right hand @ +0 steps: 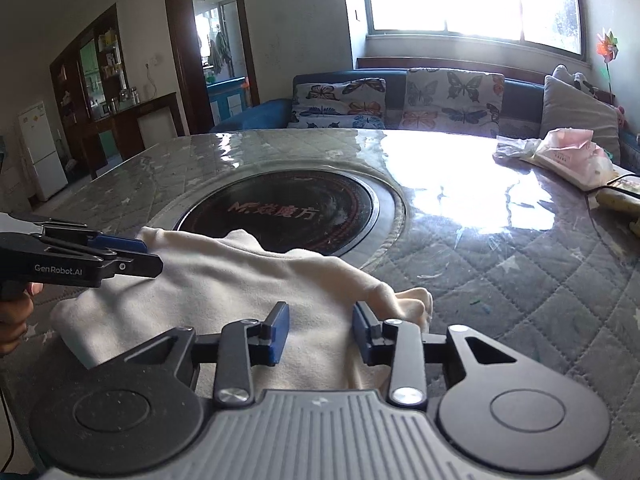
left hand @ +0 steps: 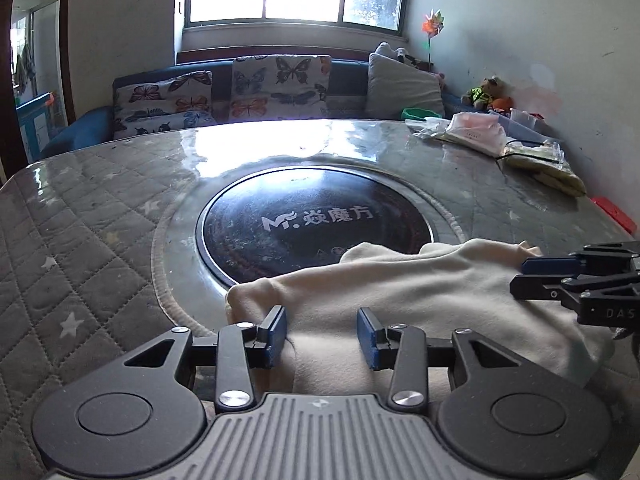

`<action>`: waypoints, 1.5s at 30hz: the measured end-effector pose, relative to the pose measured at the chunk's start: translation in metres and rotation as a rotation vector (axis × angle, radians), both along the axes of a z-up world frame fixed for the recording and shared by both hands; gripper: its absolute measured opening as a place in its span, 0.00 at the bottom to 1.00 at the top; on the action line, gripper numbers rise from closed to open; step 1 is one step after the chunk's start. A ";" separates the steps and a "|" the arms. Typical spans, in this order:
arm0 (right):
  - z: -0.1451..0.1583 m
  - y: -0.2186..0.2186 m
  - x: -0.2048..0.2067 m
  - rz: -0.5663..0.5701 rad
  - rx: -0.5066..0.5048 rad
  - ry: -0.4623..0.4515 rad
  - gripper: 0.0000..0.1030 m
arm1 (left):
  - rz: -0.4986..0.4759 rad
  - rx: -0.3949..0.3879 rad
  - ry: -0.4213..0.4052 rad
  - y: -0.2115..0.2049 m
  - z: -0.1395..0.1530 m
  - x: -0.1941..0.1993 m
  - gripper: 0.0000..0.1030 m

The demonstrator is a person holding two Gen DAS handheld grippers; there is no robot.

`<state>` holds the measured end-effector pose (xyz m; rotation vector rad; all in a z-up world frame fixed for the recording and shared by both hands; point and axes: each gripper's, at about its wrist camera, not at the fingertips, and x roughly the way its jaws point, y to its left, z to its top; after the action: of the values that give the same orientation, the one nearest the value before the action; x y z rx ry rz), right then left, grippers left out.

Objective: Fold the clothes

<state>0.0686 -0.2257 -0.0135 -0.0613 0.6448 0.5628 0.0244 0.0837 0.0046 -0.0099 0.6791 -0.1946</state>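
Note:
A cream garment (left hand: 400,288) lies bunched on the quilted table, its far edge over the black round plate (left hand: 312,220). My left gripper (left hand: 322,326) is open just above the garment's near left part, nothing between its blue pads. My right gripper (right hand: 320,326) is open over the garment (right hand: 224,288) near its right end. Each gripper shows in the other's view: the right one (left hand: 524,276) at the garment's right side, the left one (right hand: 148,254) at its left side, fingers close together there.
The table (left hand: 100,220) has a shiny clear cover. Plastic bags and packets (left hand: 472,132) lie at its far right, with a yellow cloth (left hand: 552,168). A blue sofa with butterfly cushions (left hand: 240,88) stands behind the table. The table's near edge is below the grippers.

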 end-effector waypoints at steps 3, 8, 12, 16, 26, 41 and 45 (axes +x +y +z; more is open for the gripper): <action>0.003 0.000 -0.004 -0.001 0.002 -0.013 0.45 | 0.011 -0.005 -0.006 0.001 0.004 -0.005 0.50; 0.005 0.002 -0.010 0.000 0.003 -0.014 0.53 | 0.051 -0.001 -0.002 0.004 0.010 -0.014 0.63; 0.008 0.007 -0.019 0.027 -0.006 -0.032 0.57 | 0.081 -0.001 -0.013 0.009 0.017 -0.022 0.73; 0.012 0.017 -0.028 0.070 -0.022 -0.053 0.60 | 0.126 0.017 -0.008 0.012 0.020 -0.029 0.83; 0.014 0.045 -0.053 0.180 -0.062 -0.071 0.74 | 0.200 0.039 0.029 0.023 0.018 -0.040 0.98; 0.015 0.108 -0.079 0.402 -0.165 -0.128 0.76 | 0.312 -0.006 0.075 0.059 0.017 -0.047 1.00; 0.013 0.132 -0.089 0.474 -0.235 -0.173 0.73 | 0.342 -0.033 0.075 0.072 0.020 -0.049 1.00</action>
<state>-0.0206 -0.0935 -0.0004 -0.4881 0.5250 0.9250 -0.0241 0.1556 0.0246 -0.1645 0.7382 0.1239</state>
